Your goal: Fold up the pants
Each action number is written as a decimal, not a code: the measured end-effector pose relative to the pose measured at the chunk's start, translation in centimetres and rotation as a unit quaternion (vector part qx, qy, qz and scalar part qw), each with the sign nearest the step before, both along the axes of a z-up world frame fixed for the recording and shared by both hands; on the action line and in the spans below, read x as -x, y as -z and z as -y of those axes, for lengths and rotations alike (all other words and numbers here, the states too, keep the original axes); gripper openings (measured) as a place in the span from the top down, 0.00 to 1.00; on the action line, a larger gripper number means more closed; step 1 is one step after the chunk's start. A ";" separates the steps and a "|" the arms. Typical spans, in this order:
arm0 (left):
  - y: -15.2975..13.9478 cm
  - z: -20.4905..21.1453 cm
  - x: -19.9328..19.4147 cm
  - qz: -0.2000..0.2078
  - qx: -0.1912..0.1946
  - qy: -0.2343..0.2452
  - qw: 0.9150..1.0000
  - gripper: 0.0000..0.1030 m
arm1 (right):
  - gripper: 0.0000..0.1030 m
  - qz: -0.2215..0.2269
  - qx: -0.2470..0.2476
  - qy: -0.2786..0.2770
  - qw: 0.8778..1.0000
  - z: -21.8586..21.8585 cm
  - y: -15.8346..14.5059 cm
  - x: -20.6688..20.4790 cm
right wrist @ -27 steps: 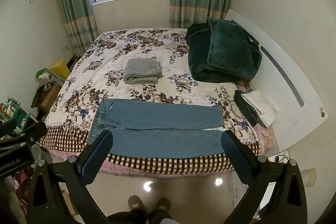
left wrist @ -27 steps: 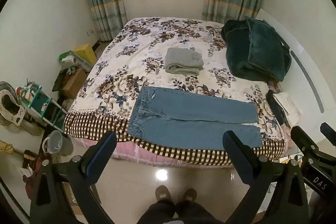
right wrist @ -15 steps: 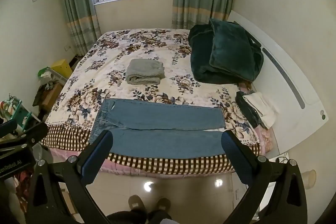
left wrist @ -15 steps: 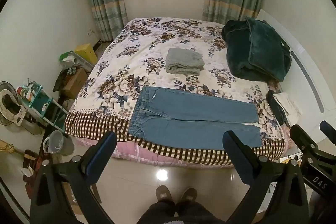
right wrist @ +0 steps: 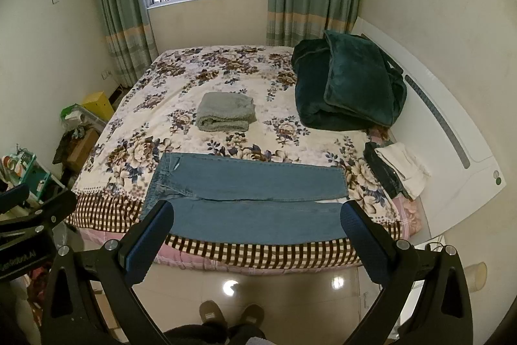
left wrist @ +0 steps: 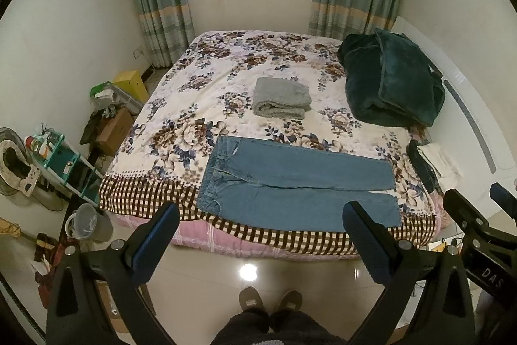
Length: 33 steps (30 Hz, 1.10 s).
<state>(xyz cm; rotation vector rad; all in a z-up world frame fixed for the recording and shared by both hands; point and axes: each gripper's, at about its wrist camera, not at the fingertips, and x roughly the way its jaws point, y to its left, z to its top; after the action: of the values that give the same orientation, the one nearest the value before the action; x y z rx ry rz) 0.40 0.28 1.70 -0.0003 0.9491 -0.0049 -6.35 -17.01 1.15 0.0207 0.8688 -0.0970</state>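
Blue jeans [left wrist: 290, 183] lie flat and spread along the near edge of the floral bed [left wrist: 226, 60], waistband to the left and legs to the right; they also show in the right wrist view [right wrist: 245, 196]. My left gripper [left wrist: 260, 222] is open and empty, held in the air above the floor short of the bed. My right gripper [right wrist: 257, 220] is open and empty, also short of the bed. Neither touches the jeans.
A folded grey towel [left wrist: 281, 97] lies mid-bed. A dark green blanket [left wrist: 391, 86] is heaped at the right by the white headboard [right wrist: 452, 151]. Folded black and white clothes [left wrist: 433, 164] sit at the right edge. Clutter and a bucket [left wrist: 85, 222] stand left on the floor.
Both views have shifted slightly, tilting up a little toward the window. The jeans have not moved and both grippers stay open.
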 end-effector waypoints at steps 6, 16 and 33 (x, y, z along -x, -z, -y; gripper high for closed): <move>-0.4 0.5 0.2 0.004 0.001 0.002 1.000 0.00 | 0.00 0.001 -0.002 -0.003 1.000 -0.6 -1.0 0.2; -0.6 0.6 0.1 0.005 0.000 0.003 1.000 0.00 | 0.00 0.002 -0.004 -0.002 1.000 -0.2 -1.2 0.4; -1.1 0.9 0.2 0.008 0.000 0.004 1.000 0.00 | 0.00 0.003 -0.004 -0.002 1.000 -0.3 -1.2 0.6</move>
<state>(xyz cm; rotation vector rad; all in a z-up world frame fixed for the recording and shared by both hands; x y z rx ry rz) 0.22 -0.64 2.83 0.0044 0.9340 -0.0126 -6.90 -16.75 2.34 0.0269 0.8641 -0.0891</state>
